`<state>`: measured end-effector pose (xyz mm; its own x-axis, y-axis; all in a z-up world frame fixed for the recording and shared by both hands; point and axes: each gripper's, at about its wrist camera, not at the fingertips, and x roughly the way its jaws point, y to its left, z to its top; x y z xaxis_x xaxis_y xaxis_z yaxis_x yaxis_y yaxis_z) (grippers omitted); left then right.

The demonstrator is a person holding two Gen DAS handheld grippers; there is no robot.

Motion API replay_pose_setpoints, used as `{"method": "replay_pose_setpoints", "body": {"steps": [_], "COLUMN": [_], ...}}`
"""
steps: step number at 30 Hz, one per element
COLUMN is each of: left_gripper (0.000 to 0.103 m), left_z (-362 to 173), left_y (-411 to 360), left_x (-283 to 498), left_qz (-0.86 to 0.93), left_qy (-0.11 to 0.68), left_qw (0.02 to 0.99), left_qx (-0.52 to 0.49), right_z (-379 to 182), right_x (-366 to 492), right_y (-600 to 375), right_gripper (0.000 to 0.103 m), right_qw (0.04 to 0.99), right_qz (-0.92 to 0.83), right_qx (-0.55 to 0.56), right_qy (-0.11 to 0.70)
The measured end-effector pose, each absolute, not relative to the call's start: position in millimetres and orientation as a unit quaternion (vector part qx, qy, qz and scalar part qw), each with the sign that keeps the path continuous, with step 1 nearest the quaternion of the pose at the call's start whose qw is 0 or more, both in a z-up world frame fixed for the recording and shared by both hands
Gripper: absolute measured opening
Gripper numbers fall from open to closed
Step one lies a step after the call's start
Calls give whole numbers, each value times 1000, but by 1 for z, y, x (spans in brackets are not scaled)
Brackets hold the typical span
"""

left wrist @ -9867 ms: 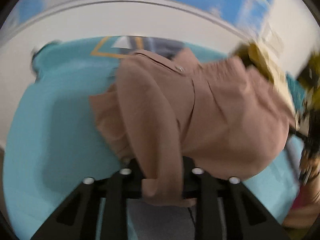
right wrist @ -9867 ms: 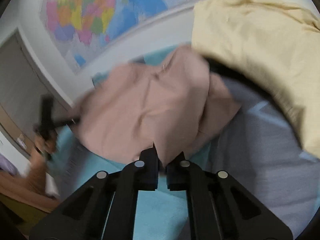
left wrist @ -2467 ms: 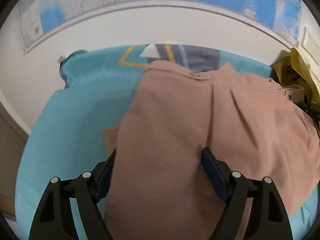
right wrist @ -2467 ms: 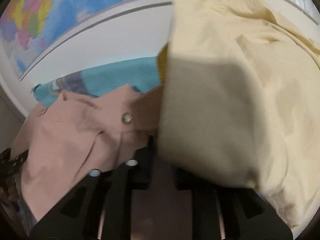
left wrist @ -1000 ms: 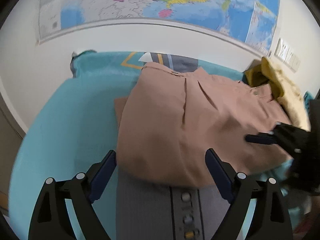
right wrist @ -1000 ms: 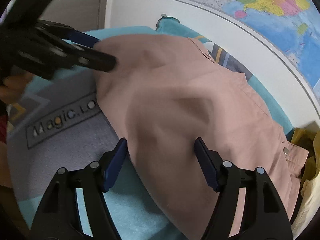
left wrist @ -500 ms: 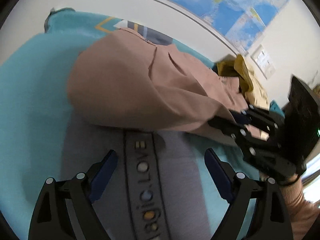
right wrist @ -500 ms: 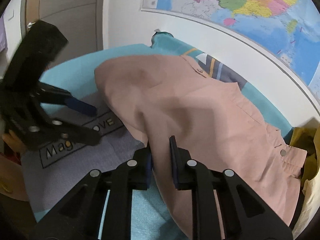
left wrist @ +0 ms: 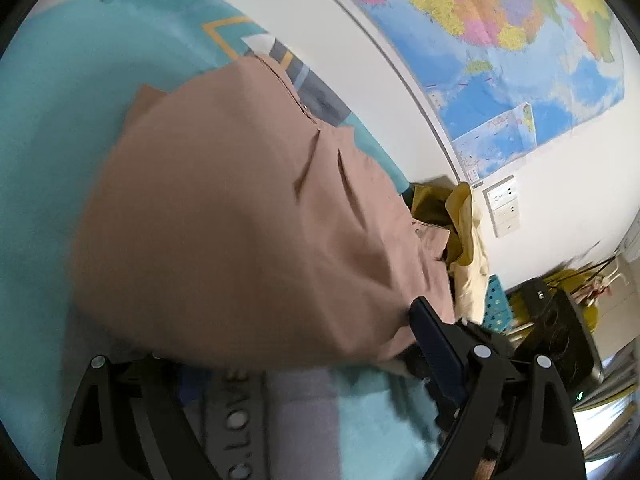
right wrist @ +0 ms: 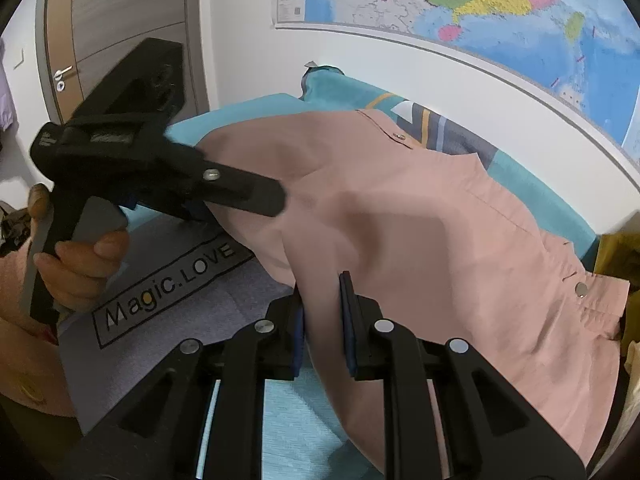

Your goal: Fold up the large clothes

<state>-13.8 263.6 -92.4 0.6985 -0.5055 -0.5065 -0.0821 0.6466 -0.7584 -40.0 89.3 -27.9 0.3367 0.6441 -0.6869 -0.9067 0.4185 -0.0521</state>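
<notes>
R wrist view, L to R: a person's hand [right wrist: 80, 256] is gripping the handle of the left gripper [right wrist: 240, 196], whose jaws are standing wide apart w/ the near edge of the pink garment [right wrist: 420, 232] lying between them, unpinched. The garment is lying spread across a teal bedspread [right wrist: 256, 114] w/ a grey panel [right wrist: 168, 284] reading "Magic.LOVE". At centre, the right gripper [right wrist: 322, 312] is pinching a fold of the garment's front edge betw. its blue pads. A map [right wrist: 500, 4] is hanging on the wall behind; yellow clothes [left wrist: 468, 240] are lying at the garment's far R end.
</notes>
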Motion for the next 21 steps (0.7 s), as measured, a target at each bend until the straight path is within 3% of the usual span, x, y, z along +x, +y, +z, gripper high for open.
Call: {"method": "replay_pose_setpoints", "body": {"steps": [7, 10, 11, 12, 13, 15, 18, 21], "left_gripper": [86, 87, 85, 78, 75, 57, 46, 43], "left_z": [-91, -89, -89, -90, -89, -91, -92, -92], "left_y": [255, 248, 247, 247, 247, 250, 251, 249], "left_x": [21, 31, 32, 33, 33, 34, 34, 34], "left_qz": [-117, -122, -121, -114, -106, -91, -79, -76], "left_qy": [390, 398, 398, 401, 403, 408, 412, 413], "left_qw": [826, 835, 839, 841, 842, 843, 847, 853], "left_qx": [-390, -360, -351, -346, -342, -337, -327, -312], "right_z": [-28, -27, -26, -23, -20, -14, -14, -33], "right_x": [-35, -31, -31, -29, -30, -29, -22, -16], "right_y": [86, 80, 77, 68, 57, 28, -32, -92], "right_gripper": [16, 26, 34, 45, 50, 57, 66, 70], "right_qw": [788, 787, 786, 789, 791, 792, 795, 787], "right_qz": [497, 498, 499, 496, 497, 501, 484, 449], "right_qx": [-197, -171, -160, -141, -124, -81, 10, 106], "right_qy": [306, 322, 328, 334, 335, 340, 365, 410]}}
